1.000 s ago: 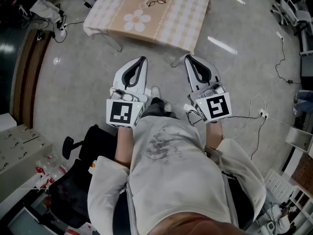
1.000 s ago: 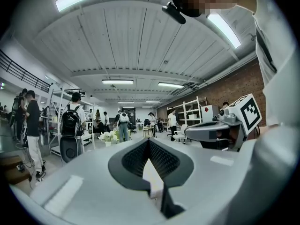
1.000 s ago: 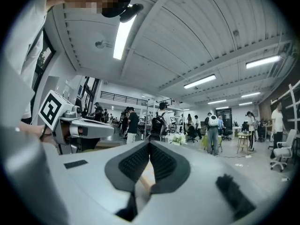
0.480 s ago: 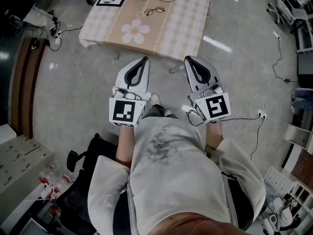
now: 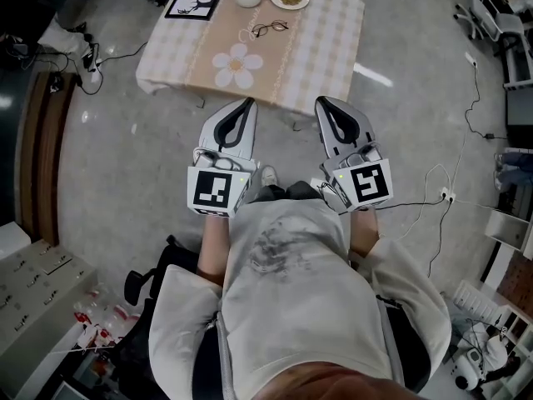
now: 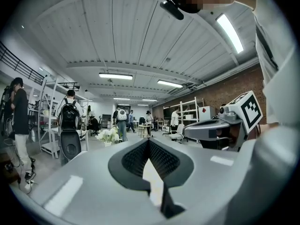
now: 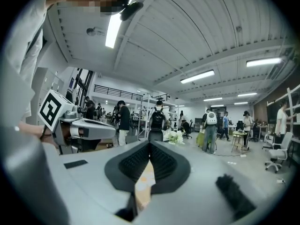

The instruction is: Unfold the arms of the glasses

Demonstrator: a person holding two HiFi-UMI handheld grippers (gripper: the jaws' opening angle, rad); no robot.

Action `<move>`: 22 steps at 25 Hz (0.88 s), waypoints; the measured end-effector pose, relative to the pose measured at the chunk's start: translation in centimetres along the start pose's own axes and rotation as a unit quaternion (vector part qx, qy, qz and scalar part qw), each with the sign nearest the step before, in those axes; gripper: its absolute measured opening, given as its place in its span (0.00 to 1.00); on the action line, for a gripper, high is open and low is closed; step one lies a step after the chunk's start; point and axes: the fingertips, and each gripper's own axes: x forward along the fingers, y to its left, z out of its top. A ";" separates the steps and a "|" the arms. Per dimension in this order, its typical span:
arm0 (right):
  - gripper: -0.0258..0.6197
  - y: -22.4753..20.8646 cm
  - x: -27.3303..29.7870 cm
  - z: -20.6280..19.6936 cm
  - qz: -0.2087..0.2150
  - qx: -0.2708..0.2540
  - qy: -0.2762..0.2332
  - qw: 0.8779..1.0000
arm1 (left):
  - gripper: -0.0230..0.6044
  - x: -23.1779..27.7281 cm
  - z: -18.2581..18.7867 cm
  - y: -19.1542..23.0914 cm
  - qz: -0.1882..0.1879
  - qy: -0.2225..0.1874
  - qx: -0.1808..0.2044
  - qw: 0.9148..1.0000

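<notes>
Grey open floor (image 5: 125,165) round table (image 5: 326,50); left claw (image 5: 246,102), right claw (image 5: 321,101) clenched, empty, near its edge.

No legible text, brand or number; only black-and-white square code patterns: a marker (image 5: 216,192) on the left gripper (image 5: 246,102), another marker (image 5: 367,182) on the right gripper (image 5: 321,101), and a marker card (image 5: 193,5) at the far-left corner of the table (image 5: 316,48).

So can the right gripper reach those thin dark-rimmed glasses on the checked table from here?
Probably not yet. The right gripper, jaws shut, seems to sit about at the near edge of the checked table, and the thin dark-rimmed glasses lie toward its far side. Nothing stands between them.
</notes>
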 end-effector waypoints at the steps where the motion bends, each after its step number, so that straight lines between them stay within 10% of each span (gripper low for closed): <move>1: 0.06 0.0 0.4 0.0 -0.001 -0.001 0.001 1.000 | 0.05 0.2 -0.1 0.4 0.000 0.001 -0.001 1.000; 22: 0.06 -6.0 9.7 -1.8 0.025 0.002 0.019 1.000 | 0.05 9.2 -2.0 5.9 0.009 0.014 -0.020 1.000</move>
